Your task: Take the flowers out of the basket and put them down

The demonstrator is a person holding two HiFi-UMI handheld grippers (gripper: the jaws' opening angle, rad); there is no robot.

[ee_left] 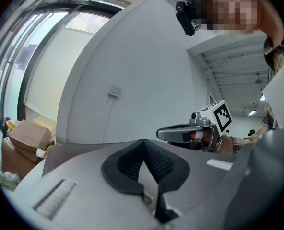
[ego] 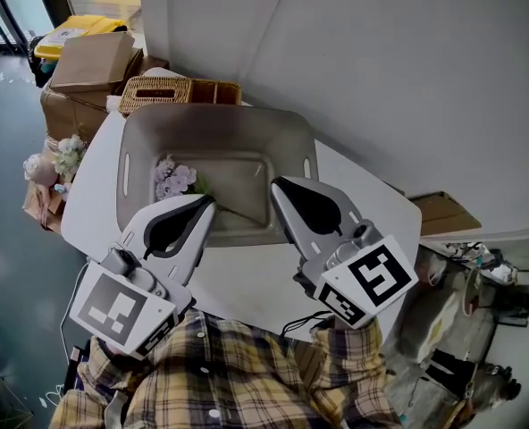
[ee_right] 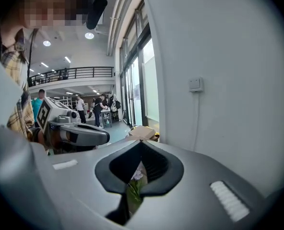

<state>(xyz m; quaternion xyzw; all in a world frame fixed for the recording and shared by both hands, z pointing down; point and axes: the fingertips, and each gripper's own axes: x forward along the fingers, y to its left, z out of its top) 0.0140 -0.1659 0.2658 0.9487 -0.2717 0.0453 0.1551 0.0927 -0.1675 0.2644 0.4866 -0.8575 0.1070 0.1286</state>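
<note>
Both pressed shut, empty: left gripper (ego: 208, 204), right gripper (ego: 277, 187). I'd spread left, then pinch flowers (ego: 173, 179) low on the stem, centre-left in basket (ego: 220, 119).

White wall (ego: 381, 61), grey floor (ego: 5, 266), cardboard boxes (ego: 90, 61)

Quick count: one grey basket (ego: 220, 119) on one white worktop (ego: 90, 195), with one lilac flower bunch (ego: 173, 179) inside. There's a second bouquet (ego: 66, 155) off to the side, one wicker basket (ego: 157, 92) and one yellow crate (ego: 77, 27). Two tongs: left tongs (ego: 205, 206), right tongs (ego: 279, 188).
</note>
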